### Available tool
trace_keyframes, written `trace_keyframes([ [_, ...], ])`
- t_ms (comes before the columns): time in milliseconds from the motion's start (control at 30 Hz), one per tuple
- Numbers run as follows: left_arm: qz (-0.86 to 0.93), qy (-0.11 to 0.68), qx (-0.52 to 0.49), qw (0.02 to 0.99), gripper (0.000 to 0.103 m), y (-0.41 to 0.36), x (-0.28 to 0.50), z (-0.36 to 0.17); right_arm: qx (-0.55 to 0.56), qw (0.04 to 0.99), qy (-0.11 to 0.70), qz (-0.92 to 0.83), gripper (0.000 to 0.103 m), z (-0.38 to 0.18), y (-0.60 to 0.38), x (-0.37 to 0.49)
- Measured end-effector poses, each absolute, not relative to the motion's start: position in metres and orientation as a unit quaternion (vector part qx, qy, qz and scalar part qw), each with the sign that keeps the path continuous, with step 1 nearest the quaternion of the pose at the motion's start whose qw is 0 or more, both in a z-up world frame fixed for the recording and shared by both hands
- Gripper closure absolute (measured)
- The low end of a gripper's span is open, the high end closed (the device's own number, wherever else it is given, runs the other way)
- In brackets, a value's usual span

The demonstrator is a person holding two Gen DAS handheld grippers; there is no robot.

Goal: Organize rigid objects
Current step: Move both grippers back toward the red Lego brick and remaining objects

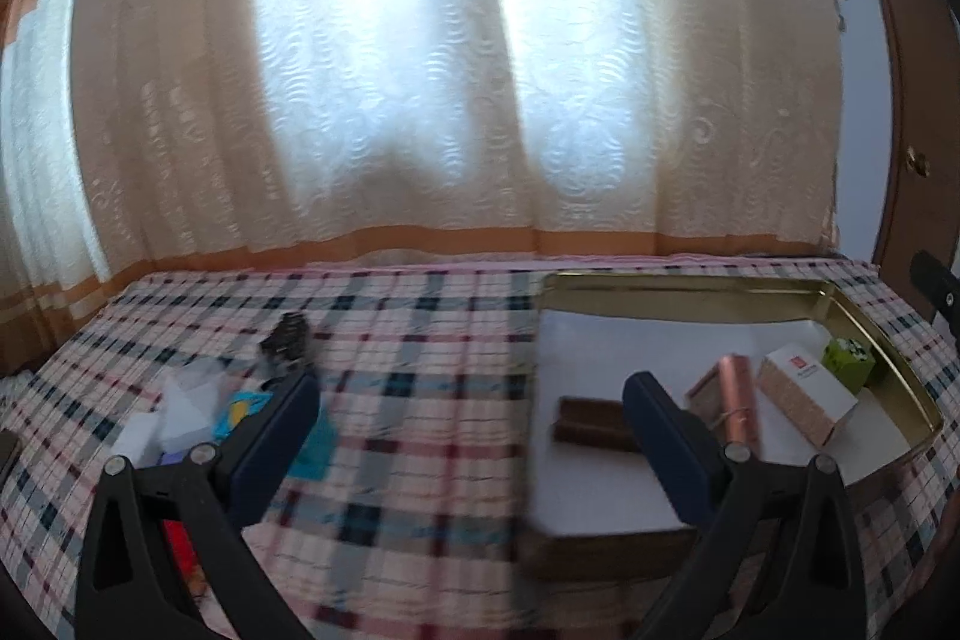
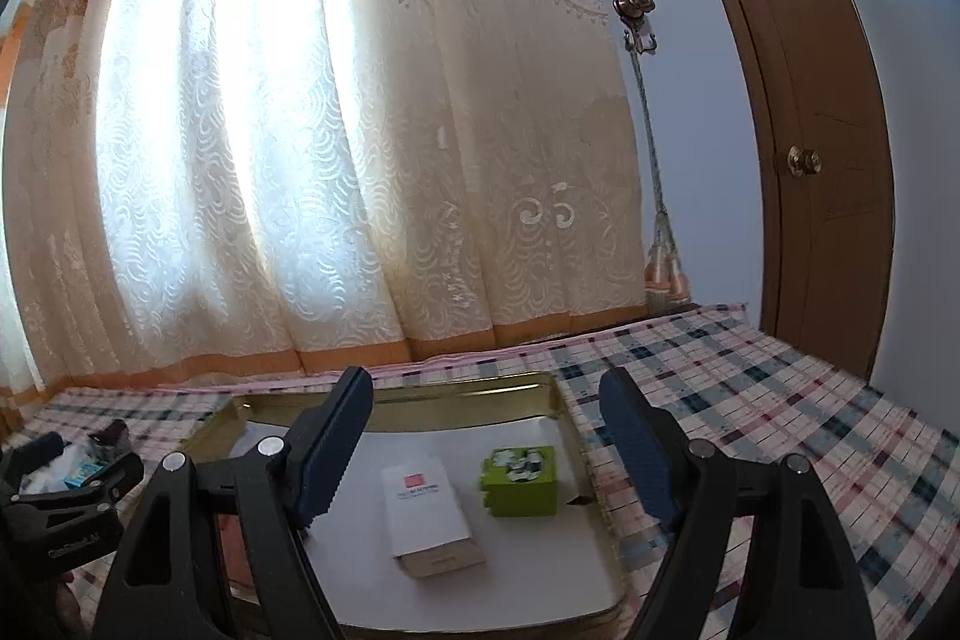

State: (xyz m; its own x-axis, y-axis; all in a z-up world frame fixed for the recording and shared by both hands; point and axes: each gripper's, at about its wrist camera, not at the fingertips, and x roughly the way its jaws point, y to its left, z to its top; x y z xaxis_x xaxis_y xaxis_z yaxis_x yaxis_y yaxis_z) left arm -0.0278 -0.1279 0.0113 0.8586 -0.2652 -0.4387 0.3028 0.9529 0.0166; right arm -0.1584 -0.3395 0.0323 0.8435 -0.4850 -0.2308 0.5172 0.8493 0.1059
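Note:
A gold metal tray (image 1: 696,293) with a white lining lies on the plaid cloth; it also shows in the right wrist view (image 2: 396,399). In it lie a white box with a red logo (image 1: 807,394) (image 2: 429,511), a green box (image 1: 849,363) (image 2: 521,478), a copper tube (image 1: 737,397) on a brown box, and a dark brown bar (image 1: 591,423). My left gripper (image 1: 471,400) is open and empty above the cloth, left of the tray. My right gripper (image 2: 486,400) is open and empty above the tray.
A heap of loose items lies on the cloth at the left: white pieces (image 1: 180,400), a blue packet (image 1: 240,409), a dark ribbed object (image 1: 287,337) and something red (image 1: 180,544). A curtain (image 1: 450,70) hangs behind the table. A brown door (image 2: 798,160) stands at the right.

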Motion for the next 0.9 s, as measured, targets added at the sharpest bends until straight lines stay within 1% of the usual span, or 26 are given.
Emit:
trace_keyframes([
  [433,-0.105,0.224,0.035,0.968,0.0,-0.079,-0.016,0.008,0.075,0.969,0.122,-0.2,0.023,0.027,-0.27,-0.136],
  [767,-0.089,0.249,0.028,0.964,0.0,-0.049,-0.002,0.004,0.056,0.978,0.144,-0.141,0.023,0.022,-0.207,-0.107],
  [900,-0.076,0.26,0.025,0.962,0.0,-0.034,0.003,0.001,0.064,0.98,0.149,-0.116,0.023,0.02,-0.189,-0.096],
])
